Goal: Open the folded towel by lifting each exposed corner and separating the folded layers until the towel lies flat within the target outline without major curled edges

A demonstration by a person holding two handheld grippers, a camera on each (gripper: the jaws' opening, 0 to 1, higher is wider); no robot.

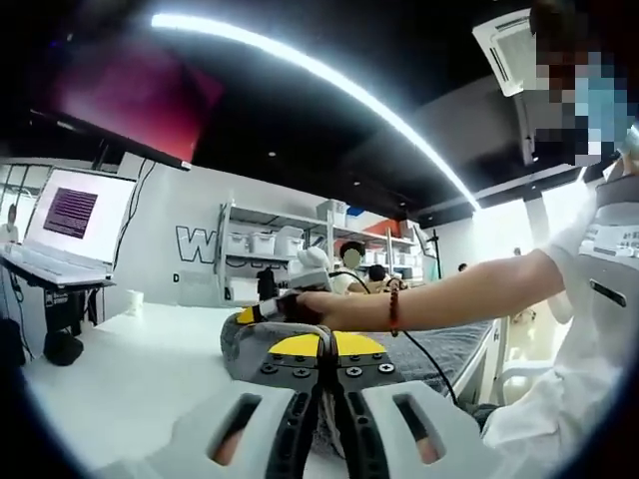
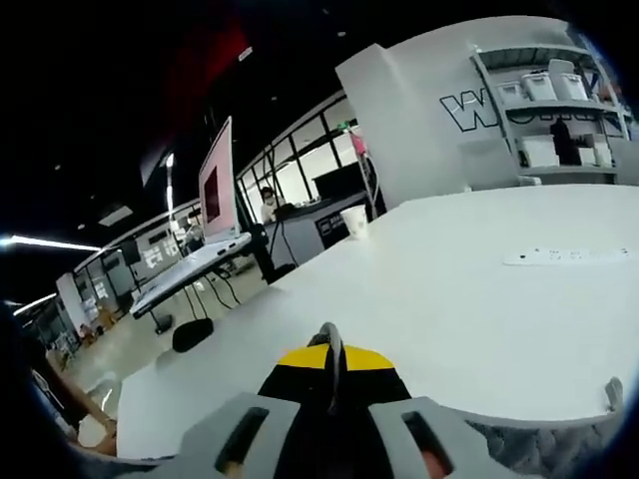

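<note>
A grey towel point(image 1: 444, 361) lies on the white table point(image 1: 140, 369), bunched up around my left gripper point(image 1: 321, 349). Its yellow-tipped jaws are closed with a thin fold of towel pinched between them. Further off, my right gripper point(image 1: 250, 315) sits at the towel's far left corner, held by a person's hand and bare arm point(image 1: 449, 294). In the right gripper view, my right gripper point(image 2: 334, 361) is shut too, with a narrow grey edge of towel standing up between its yellow tips. More of the towel point(image 2: 544, 444) shows at the lower right.
A white paper cup point(image 2: 352, 222) and a white power strip point(image 2: 559, 256) rest on the table point(image 2: 449, 299). An open laptop point(image 2: 215, 200) stands on a side desk to the left. Shelves with boxes point(image 1: 265, 244) line the back wall. A person in white point(image 1: 589, 329) stands at the right.
</note>
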